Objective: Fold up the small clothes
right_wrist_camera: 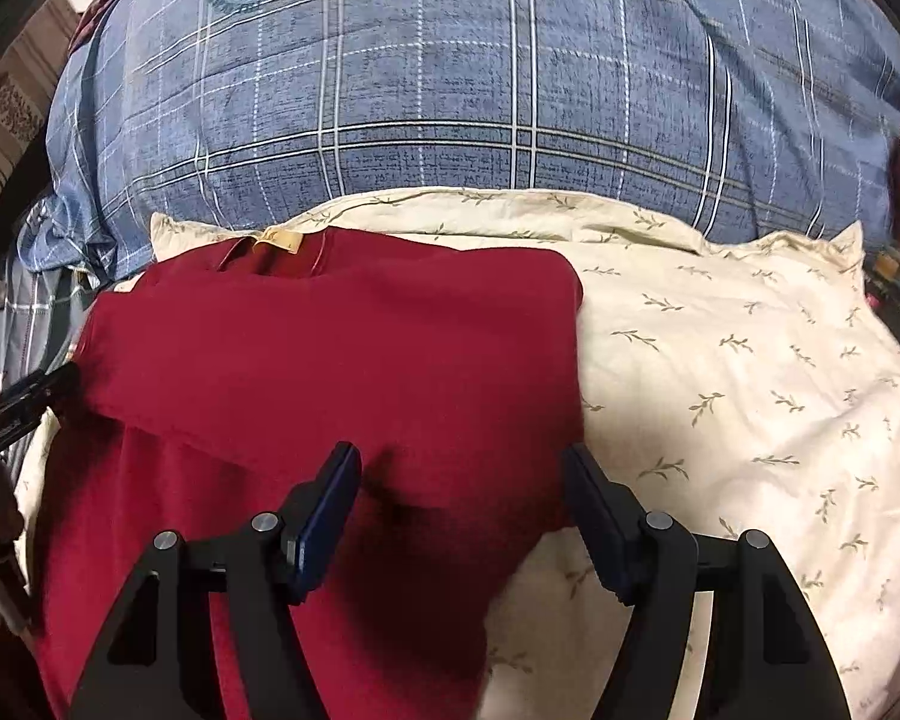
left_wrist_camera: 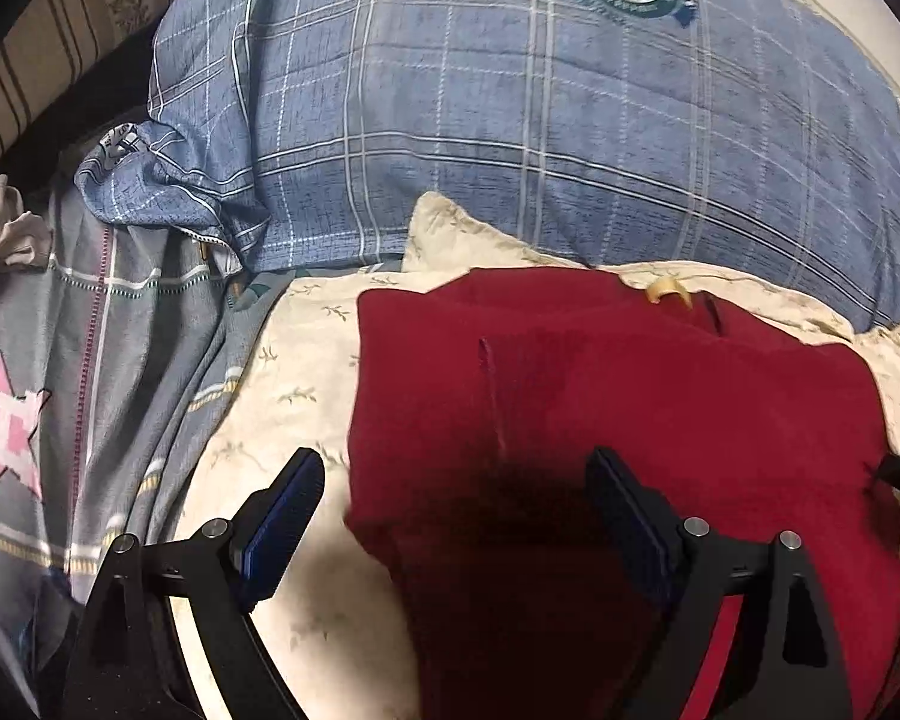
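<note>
A dark red garment (left_wrist_camera: 630, 420) lies flat on a cream leaf-print sheet (left_wrist_camera: 282, 396), its sides folded in and its collar label (left_wrist_camera: 663, 290) at the far end. My left gripper (left_wrist_camera: 456, 468) is open and empty, hovering over the garment's left edge. In the right wrist view the same red garment (right_wrist_camera: 330, 372) lies on the cream sheet (right_wrist_camera: 720, 372) with the label (right_wrist_camera: 279, 240) at the top. My right gripper (right_wrist_camera: 462, 468) is open and empty above the garment's lower right edge. The left gripper's tip (right_wrist_camera: 36, 390) shows at the garment's left side.
A bulky blue plaid duvet (left_wrist_camera: 510, 120) lies just beyond the garment, also in the right wrist view (right_wrist_camera: 480, 90). A grey plaid cloth with a pink star (left_wrist_camera: 42, 396) lies to the left. Striped wallpaper (left_wrist_camera: 48, 42) is at far left.
</note>
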Tool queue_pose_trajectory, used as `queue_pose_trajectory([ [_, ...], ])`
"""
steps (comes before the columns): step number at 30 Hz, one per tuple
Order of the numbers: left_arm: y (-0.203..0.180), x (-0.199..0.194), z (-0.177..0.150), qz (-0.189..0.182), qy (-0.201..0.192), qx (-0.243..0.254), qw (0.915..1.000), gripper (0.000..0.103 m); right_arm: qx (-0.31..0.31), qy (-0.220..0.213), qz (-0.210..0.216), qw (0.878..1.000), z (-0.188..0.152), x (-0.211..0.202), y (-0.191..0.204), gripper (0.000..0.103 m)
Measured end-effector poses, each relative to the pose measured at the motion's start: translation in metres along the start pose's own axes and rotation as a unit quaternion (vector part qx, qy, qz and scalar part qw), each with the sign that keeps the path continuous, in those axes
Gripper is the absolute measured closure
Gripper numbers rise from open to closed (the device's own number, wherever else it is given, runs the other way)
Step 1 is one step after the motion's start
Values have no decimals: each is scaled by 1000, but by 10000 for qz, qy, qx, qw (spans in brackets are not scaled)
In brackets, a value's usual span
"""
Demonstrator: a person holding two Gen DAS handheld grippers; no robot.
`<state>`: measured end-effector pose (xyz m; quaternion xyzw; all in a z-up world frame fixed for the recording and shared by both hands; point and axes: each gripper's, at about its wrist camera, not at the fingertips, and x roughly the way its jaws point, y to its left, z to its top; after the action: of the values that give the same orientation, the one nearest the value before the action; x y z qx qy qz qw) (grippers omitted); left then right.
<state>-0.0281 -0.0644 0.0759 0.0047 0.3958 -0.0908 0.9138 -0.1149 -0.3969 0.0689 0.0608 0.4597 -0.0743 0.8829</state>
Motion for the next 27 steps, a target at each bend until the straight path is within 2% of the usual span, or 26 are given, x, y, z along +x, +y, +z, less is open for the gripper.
queue_pose_trajectory([
  [4,-5,-23,-15,-182,6,1,9998,14,-97,-156,-233,9996,-6,-17,11,32],
  [15,-5,-92,-62,-346,-170,54,9992,14,-639,-496,-819,9934,-34,-60,44,31],
  [20,-3,-102,-74,-279,-271,45,9992,14,-745,-634,-858,9915,-47,-71,57,28],
  [27,1,-94,-76,-217,-242,19,9995,14,-921,-660,-906,9894,-54,-71,71,28],
])
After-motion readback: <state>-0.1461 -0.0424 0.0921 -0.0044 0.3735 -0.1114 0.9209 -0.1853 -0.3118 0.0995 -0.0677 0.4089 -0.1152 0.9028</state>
